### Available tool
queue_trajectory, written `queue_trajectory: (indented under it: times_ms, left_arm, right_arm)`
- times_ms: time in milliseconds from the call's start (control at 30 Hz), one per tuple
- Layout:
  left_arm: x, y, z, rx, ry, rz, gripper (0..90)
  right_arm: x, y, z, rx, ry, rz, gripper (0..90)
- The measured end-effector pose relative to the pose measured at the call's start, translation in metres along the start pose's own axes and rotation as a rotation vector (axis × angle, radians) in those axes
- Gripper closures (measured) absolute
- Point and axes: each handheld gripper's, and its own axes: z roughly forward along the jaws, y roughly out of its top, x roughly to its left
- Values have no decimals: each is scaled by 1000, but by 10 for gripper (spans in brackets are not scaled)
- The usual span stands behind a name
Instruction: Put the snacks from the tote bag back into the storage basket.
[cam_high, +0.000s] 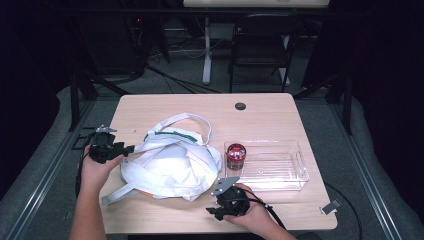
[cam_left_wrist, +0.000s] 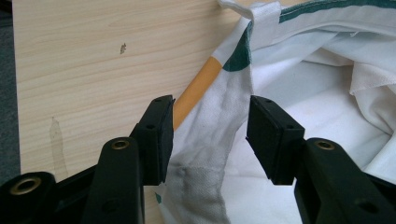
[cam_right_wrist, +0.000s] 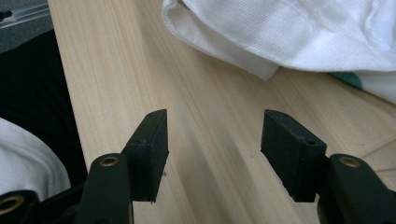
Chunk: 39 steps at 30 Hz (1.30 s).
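Observation:
A white cloth bag (cam_high: 170, 165) with green trim and long handles lies crumpled on the left half of the wooden table (cam_high: 270, 117). My left gripper (cam_high: 127, 148) is at the bag's left edge. In the left gripper view it (cam_left_wrist: 210, 135) stands open, with a strip of the bag's cloth (cam_left_wrist: 210, 140) lying between the jaws and an orange band beside it. My right gripper (cam_high: 214, 212) is near the table's front edge, below the bag. In the right gripper view it (cam_right_wrist: 212, 140) is open over bare wood, and the bag's corner (cam_right_wrist: 243, 56) lies ahead of it.
A clear plastic tray (cam_high: 295, 167) sits on the right half of the table with a small red jar (cam_high: 236, 156) at its left end. A black grommet (cam_high: 240, 106) marks the table's far edge. A folding chair (cam_high: 260, 45) stands behind the table.

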Motion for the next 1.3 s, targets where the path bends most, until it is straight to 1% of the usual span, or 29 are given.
queue_trajectory:
  times_ms: [67,133,200,267,367,400,533,567,633,667,867,933,1067,1200,1300]
  left_arm:
    - [0,0,0,-1,1,1,515]
    - [0,0,0,3,1,2,515]
    - [0,0,0,3,0,2,515]
    - [0,0,0,-3,1,1,515]
    - [0,0,0,-4,0,0,514]
    - [0,0,0,-4,0,-1,514]
    - [0,0,0,-3,1,-1,513]
    - [0,0,0,-5,2,-1,513]
    - [-1,0,0,3,0,0,512]
    - [-1,0,1,-2,1,-6,512]
    - [-2,0,2,3,3,1,511]
    - [-2,0,2,7,4,3,511]
    - [-2,0,1,5,5,1,511]
    - [-2,0,2,2,7,-1,510]
    - [-2,0,3,3,7,-1,509]
  right_arm:
    - [0,-1,0,5,1,1,411]
    - [2,-2,2,-8,2,6,406]
    - [2,-3,1,-2,1,0,398]
    - [2,-3,3,-15,0,10,393]
    - [2,-4,3,-3,-13,9,388]
    - [2,-4,4,-6,-4,10,386]
    - [3,-5,6,-6,-4,13,383]
    - [3,-5,5,2,-1,6,383]
    - [3,-5,6,-2,-1,7,383]
    - [4,-5,6,-2,-2,6,383]
    - [4,-6,7,-18,-3,10,382]
    - [3,-6,6,-10,-1,6,380]
    - [2,-6,5,-10,-3,9,367]
    - [1,-7,5,-16,-4,23,358]
    - [1,-7,5,-11,-1,22,323]
